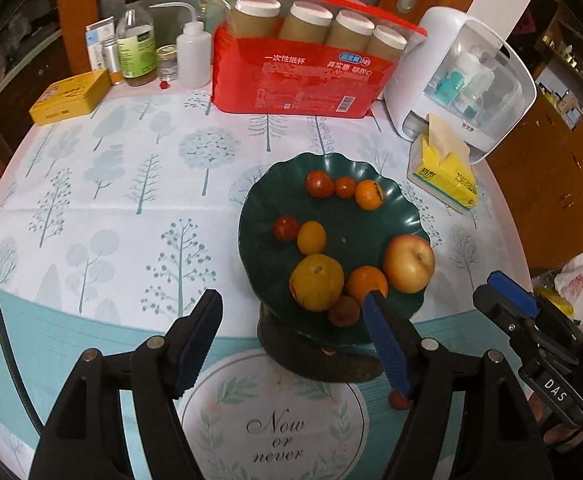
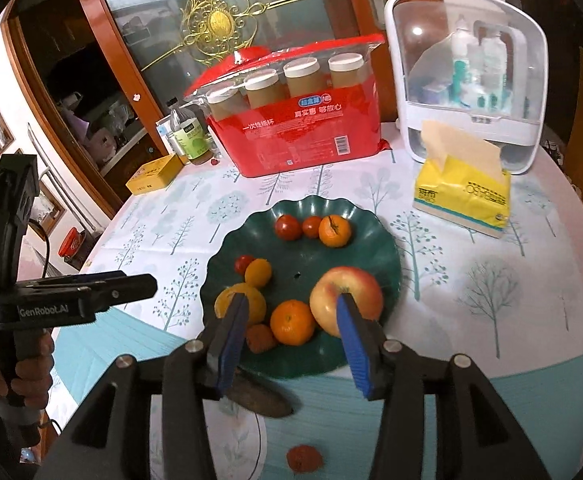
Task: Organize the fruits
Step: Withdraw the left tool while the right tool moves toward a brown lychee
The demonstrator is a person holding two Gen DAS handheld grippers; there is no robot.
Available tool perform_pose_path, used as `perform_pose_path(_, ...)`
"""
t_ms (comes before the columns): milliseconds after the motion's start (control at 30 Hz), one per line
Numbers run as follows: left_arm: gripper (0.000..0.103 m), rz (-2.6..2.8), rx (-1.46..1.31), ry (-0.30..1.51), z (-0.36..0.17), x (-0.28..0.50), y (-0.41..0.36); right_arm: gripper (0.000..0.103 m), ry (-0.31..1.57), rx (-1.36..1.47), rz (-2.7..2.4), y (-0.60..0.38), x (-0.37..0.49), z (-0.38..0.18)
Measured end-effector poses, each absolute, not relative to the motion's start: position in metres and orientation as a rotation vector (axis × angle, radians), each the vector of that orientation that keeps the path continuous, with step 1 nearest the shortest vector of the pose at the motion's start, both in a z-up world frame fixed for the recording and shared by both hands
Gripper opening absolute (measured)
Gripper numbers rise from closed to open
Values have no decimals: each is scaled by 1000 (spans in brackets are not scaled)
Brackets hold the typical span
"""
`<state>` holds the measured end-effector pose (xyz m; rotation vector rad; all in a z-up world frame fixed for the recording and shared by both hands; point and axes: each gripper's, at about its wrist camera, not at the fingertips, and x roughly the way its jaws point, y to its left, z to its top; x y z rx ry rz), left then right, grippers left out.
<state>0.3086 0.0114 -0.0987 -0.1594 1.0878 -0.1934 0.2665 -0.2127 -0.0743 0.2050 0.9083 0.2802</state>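
Note:
A dark green scalloped plate [image 1: 355, 224] [image 2: 363, 248] on a dark stand holds an apple [image 1: 409, 264] [image 2: 355, 284], an orange [image 1: 365, 282] [image 2: 293, 322], a large yellow fruit [image 1: 317, 282] [image 2: 225, 302], a small brownish fruit [image 1: 343, 311] [image 2: 260, 338], tomatoes [image 1: 320, 184] [image 2: 288, 226] and more small citrus. One small red fruit [image 1: 398, 400] [image 2: 304, 458] lies on the tablecloth in front of the stand. My left gripper [image 1: 291, 300] [image 2: 131, 282] hovers open above the plate's near-left side, holding nothing. My right gripper [image 2: 292, 300] [image 1: 507, 292] hovers open over the plate's near edge, also holding nothing.
Behind the plate stand a red pack of paper cups [image 1: 303, 76], a white lidded storage box [image 1: 463, 80] and a yellow tissue pack [image 1: 443, 176]. Bottles [image 1: 135, 48] and a yellow tin [image 1: 69, 98] sit at the back left. A hand [image 2: 31, 364] holds the left gripper's handle.

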Motion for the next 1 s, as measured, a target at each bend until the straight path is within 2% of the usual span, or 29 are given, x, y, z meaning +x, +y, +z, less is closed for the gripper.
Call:
perform_pose_path(500,73,-146,-233,1121,-121,255,12,47,939,176,295,-216,212,-90)
perform_pose_path(1000,73,-62,-405,1159,-173,237,4,47,1005,112,301,-209,162,-141)
